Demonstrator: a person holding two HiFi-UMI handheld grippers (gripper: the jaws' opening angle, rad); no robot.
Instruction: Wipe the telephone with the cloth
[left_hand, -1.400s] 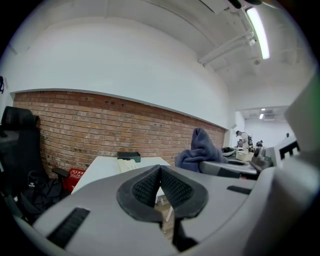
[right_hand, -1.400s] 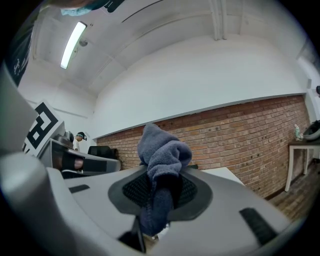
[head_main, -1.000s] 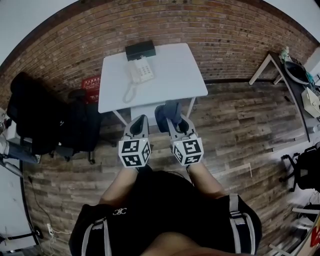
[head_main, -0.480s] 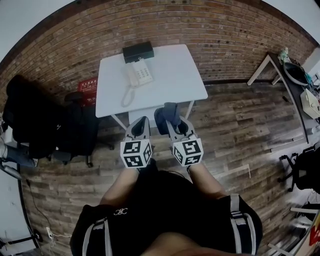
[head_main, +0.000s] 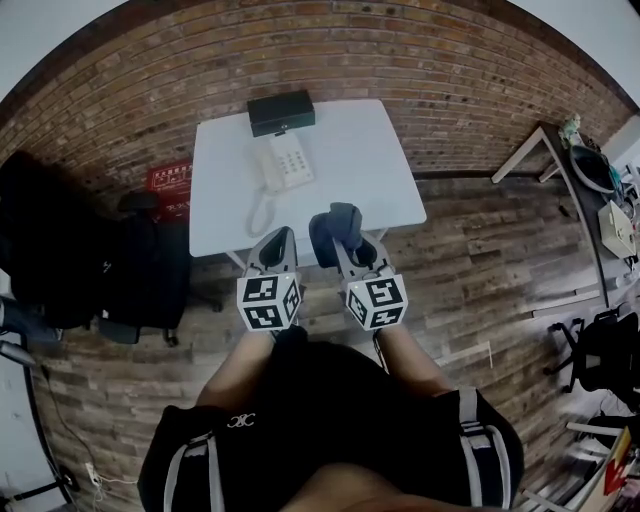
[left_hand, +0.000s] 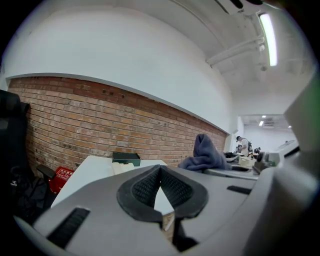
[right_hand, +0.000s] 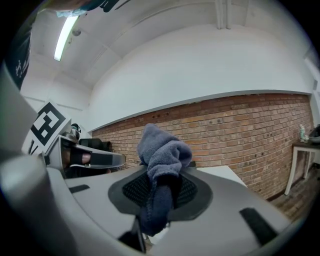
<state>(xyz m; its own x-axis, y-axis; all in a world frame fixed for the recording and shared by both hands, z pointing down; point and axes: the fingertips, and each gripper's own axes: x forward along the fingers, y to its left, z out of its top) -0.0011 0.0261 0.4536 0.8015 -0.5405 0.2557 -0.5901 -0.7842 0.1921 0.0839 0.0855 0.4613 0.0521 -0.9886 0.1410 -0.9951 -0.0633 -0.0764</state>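
The right claw (right_hand: 161, 189) was clamped on a blue-grey cloth (right_hand: 162, 150), which bunched up above the pads and hung in a fold below them. The left claw (left_hand: 160, 172) had its pads pressed together at the tips, with nothing between them. The two claws were held side by side, the cloth-bearing one at three o'clock of the other, near the six o'clock edge of a white tabletop (head_main: 350, 150).

From the head view, the white telephone (head_main: 284, 162) lay on the tabletop at twelve o'clock from the left claw, well apart from both claws. Its cord (head_main: 257, 208) trailed toward six o'clock. A black box (head_main: 281, 111) sat just beyond the telephone at twelve o'clock, beside the brick wall (head_main: 420, 70). A black chair (head_main: 140, 270) stood on the wooden floor (head_main: 480, 250) at nine o'clock of the tabletop.
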